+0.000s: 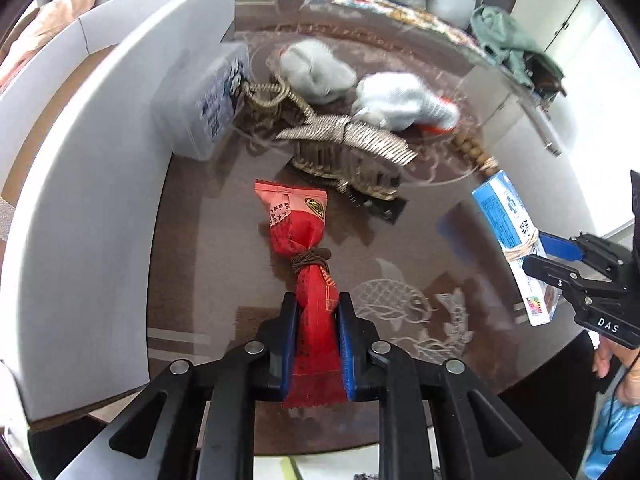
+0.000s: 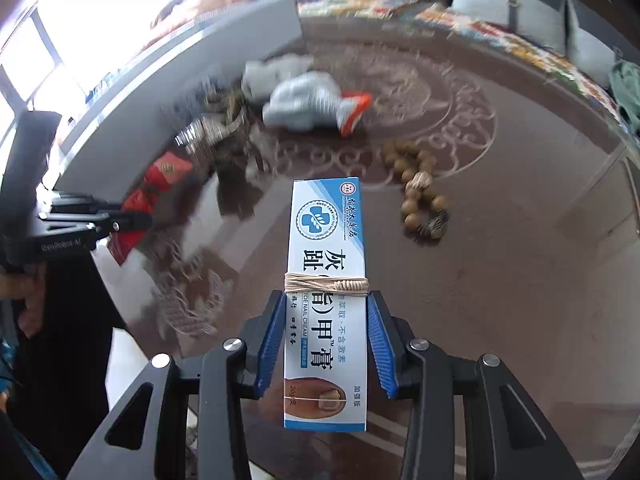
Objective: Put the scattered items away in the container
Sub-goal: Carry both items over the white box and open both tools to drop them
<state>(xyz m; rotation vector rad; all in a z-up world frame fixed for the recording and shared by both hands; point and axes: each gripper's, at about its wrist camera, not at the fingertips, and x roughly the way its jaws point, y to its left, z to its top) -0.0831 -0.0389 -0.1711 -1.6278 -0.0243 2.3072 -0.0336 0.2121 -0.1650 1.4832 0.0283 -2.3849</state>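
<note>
A: What sits farthest left?

B: The white cardboard container (image 1: 92, 184), its wall along the left edge of the glass-topped desk (image 1: 224, 264). A clear plastic box (image 1: 204, 108) rests against that wall.

A: And the left gripper (image 1: 316, 344)?

B: Its blue pads are clamped on the lower end of a red snack packet (image 1: 306, 264) with a dark band tied around its middle. The packet points away from the camera, above the desk.

A: Beyond it?

B: A striped ribbon bow (image 1: 348, 138), then two grey socks (image 1: 384, 96), one with an orange cuff, all lying on the desk near the container.

A: Further right?

B: A wooden bead bracelet (image 2: 420, 192) lies apart from the socks. The right gripper (image 2: 326, 344) is closed on a blue-and-white nail cream box (image 2: 326, 264) wrapped with a rubber band, held above the desk.
</note>
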